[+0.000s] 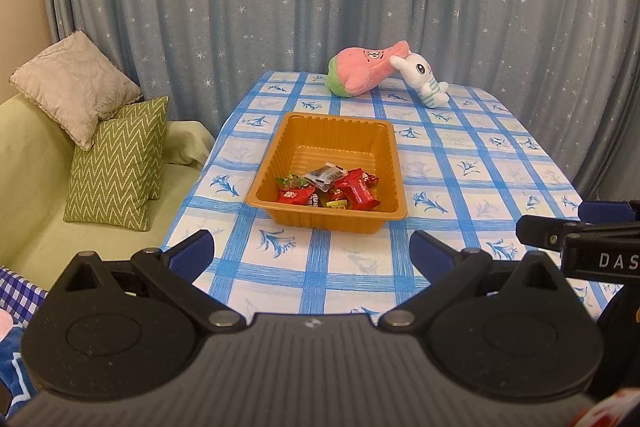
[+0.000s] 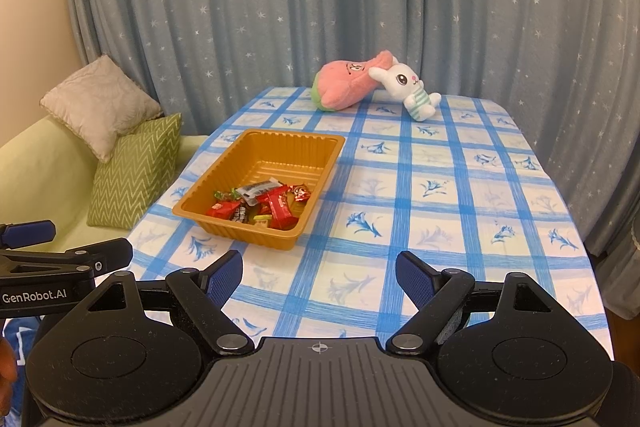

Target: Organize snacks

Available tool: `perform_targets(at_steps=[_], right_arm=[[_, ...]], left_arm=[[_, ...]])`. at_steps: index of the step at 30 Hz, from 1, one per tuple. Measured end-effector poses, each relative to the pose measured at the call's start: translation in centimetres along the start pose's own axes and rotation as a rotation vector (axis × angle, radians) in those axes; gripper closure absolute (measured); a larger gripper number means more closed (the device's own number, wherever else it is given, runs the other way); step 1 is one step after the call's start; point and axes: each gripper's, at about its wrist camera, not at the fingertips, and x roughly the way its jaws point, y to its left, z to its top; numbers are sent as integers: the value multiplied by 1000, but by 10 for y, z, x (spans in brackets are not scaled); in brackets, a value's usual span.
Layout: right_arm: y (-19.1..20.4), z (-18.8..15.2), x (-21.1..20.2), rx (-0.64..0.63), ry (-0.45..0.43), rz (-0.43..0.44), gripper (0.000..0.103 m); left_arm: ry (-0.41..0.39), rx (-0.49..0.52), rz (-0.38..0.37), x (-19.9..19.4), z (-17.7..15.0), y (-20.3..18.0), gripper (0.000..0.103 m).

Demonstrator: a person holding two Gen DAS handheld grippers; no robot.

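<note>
Left gripper point(image 1: 310, 253): I am holding it spread wide over the near table edge, nothing between its pads.
Right gripper point(image 2: 319, 277): I am keeping it spread too, pinching nothing.
Snacks point(image 1: 334, 189): lying piled in the near end of the orange tray point(image 1: 280, 151).
Tray: sitting on the blue checked tablecloth point(image 1: 460, 163), ahead of both grippers.

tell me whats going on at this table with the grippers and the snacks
A person holds two grippers above the near edge of the table. The left gripper and right gripper are both open and empty. The wrapped snacks already lie in the orange tray; none show loose on the cloth. Two plush toys lie at the far end.
</note>
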Motion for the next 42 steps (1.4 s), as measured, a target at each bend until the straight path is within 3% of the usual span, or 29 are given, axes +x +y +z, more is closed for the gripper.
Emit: perform_targets(at_steps=[42], right_arm=[[-2,2,0,2,-5,0,20]], left_arm=[[0,8,-3,-1,4,0,0]])
